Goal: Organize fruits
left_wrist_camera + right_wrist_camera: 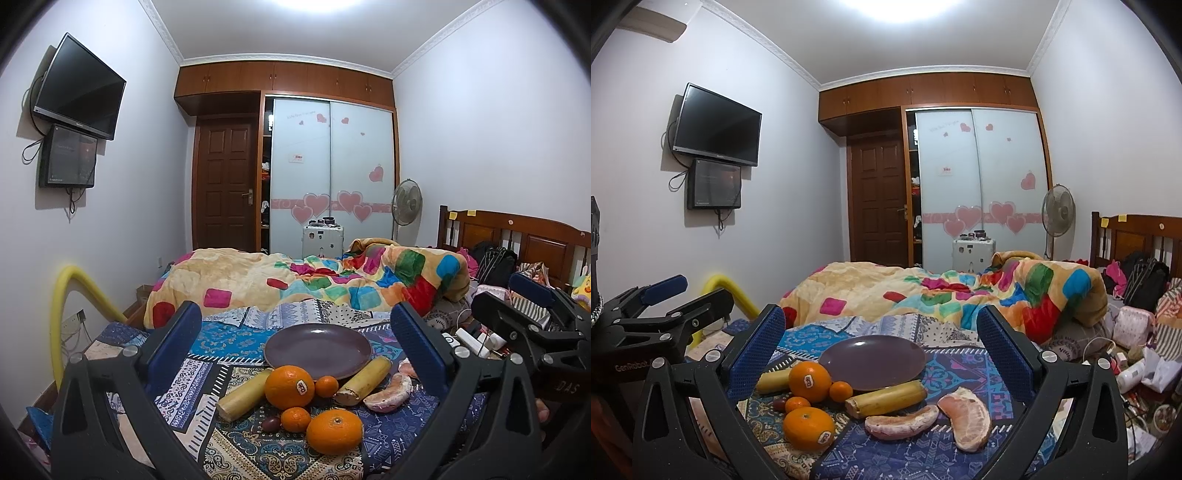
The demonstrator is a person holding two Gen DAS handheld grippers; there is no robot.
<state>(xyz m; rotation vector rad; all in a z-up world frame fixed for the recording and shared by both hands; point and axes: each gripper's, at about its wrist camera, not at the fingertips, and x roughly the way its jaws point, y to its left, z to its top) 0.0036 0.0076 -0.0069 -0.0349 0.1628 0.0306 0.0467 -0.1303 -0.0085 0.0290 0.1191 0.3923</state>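
Note:
An empty purple plate [317, 349] [872, 362] lies on the patterned bedspread. In front of it lie two big oranges [289, 387] [334, 431], two small tangerines [326, 386] [295, 419], a dark small fruit [270, 424], two sugarcane pieces [364, 380] [243, 395] and two pomelo segments [901, 426] [967, 417]. My left gripper [295, 343] is open and empty, held above the oranges. My right gripper [881, 341] is open and empty, above the sugarcane [886, 398] and pomelo. Each gripper shows at the edge of the other's view.
A rumpled colourful quilt [332, 280] lies behind the plate. Clutter of bottles and bags [1137, 354] sits at the right by the wooden headboard [1137, 236]. A yellow foam tube [62, 317] stands at the left bed edge.

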